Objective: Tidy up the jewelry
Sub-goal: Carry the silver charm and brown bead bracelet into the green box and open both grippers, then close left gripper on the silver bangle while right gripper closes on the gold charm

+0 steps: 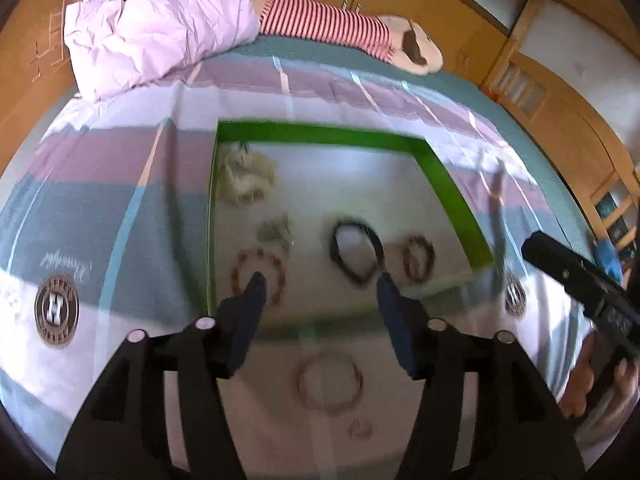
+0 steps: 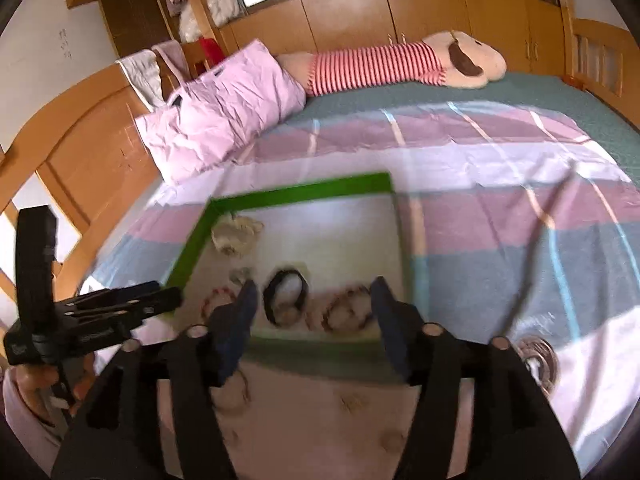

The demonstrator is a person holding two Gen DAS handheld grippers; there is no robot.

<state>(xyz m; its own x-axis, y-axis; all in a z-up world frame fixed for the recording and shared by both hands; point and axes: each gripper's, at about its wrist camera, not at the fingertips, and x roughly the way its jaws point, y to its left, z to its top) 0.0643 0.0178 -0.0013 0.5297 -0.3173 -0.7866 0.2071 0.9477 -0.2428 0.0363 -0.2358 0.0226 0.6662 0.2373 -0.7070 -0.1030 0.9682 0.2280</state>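
A green-rimmed tray (image 1: 320, 132) (image 2: 300, 192) lies on the striped bedsheet. Inside it are a cream bundle (image 1: 246, 176) (image 2: 236, 234), a red bead bracelet (image 1: 276, 276) (image 2: 218, 300), a black band (image 1: 356, 254) (image 2: 286, 298) and a brown bead bracelet (image 1: 418, 258) (image 2: 348, 312). On the sheet in front of the tray lie a thin brown ring bracelet (image 1: 330, 384) and a small piece (image 1: 360, 428). My left gripper (image 1: 322, 280) hovers open over the tray's near edge, nothing between its fingers. My right gripper (image 2: 314, 284) is open too, above the black band and empty. Both views are blurred.
A pink quilted bag (image 1: 160, 28) (image 2: 224, 108) and a long plush toy in a red-striped shirt (image 1: 332, 24) (image 2: 380, 66) lie at the head of the bed. Wooden cabinets (image 2: 360, 16) surround it. A hand (image 1: 592, 376) holds the right gripper at the left view's right edge.
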